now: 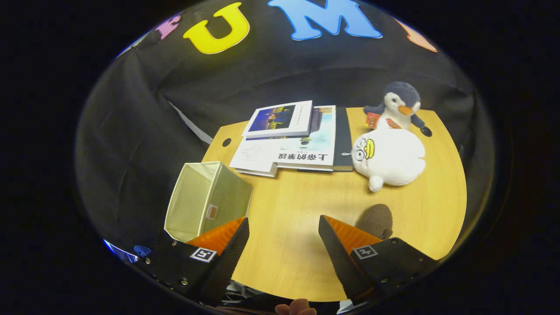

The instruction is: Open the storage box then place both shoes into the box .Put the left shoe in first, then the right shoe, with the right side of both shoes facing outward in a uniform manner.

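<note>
The gripper (pixel 283 238) is hovering over the wooden table (pixel 306 210), its fingers spread wide and pinching nothing. The storage box (pixel 205 201) is sitting open just ahead of the left finger, showing bare walls inside. A brown shoe (pixel 376 221) is peeking out just beyond the right finger.

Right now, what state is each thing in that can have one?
claw: open, holding nothing
storage box: open at the top, nothing visible inside
books: closed, stacked
white plush: lying on the table
penguin plush: sitting upright
brown thing: partly hidden behind a finger
</note>
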Action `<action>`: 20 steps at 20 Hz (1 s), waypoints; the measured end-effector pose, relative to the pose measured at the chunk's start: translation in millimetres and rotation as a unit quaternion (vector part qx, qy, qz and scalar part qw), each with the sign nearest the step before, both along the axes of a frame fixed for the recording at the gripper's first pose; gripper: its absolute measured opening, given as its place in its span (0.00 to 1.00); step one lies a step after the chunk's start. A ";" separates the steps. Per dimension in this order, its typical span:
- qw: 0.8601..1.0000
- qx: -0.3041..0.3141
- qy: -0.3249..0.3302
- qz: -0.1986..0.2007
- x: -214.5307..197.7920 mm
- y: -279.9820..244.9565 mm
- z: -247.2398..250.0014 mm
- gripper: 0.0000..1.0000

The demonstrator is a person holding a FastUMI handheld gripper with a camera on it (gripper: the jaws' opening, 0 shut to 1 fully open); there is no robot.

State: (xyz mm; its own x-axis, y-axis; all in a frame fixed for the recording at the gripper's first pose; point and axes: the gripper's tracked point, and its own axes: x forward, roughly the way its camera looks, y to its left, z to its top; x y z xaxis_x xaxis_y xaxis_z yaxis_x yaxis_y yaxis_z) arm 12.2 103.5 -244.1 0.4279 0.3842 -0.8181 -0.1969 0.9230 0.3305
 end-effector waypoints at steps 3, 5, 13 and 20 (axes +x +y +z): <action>1.000 -0.014 0.000 -0.015 -4.9 -32.4 -13.2 0.98; 0.999 -0.015 0.007 -0.028 -10.1 -50.5 -21.6 0.98; 0.996 -0.061 0.044 -0.047 -33.8 -118.4 -64.6 0.98; 0.991 -0.053 0.105 -0.058 -62.8 -144.8 -99.4 0.98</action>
